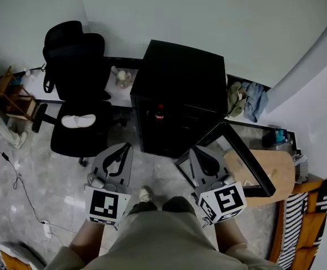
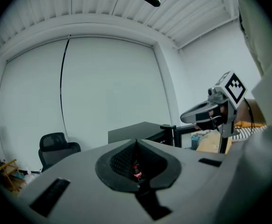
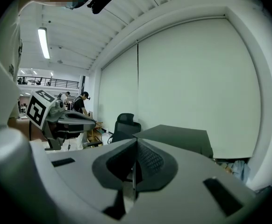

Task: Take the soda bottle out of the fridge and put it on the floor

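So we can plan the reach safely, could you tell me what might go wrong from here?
The left gripper and right gripper are both shut and empty; unless one opens first, it may knock the soda bottle over inside the fridge.
The open fridge door stands close beside the right gripper, which could strike it while reaching in.

Count, head view:
- 1 black fridge [image 1: 180,83], far centre, with 1 door [image 1: 248,165]
- 1 soda bottle [image 1: 159,112] in it
- 1 office chair [image 1: 76,94], far left
- 2 in total: left hand-held gripper [image 1: 127,147], right hand-held gripper [image 1: 192,151]
- 2 marker cubes, one each: left marker cube [image 1: 104,205], right marker cube [image 1: 224,200]
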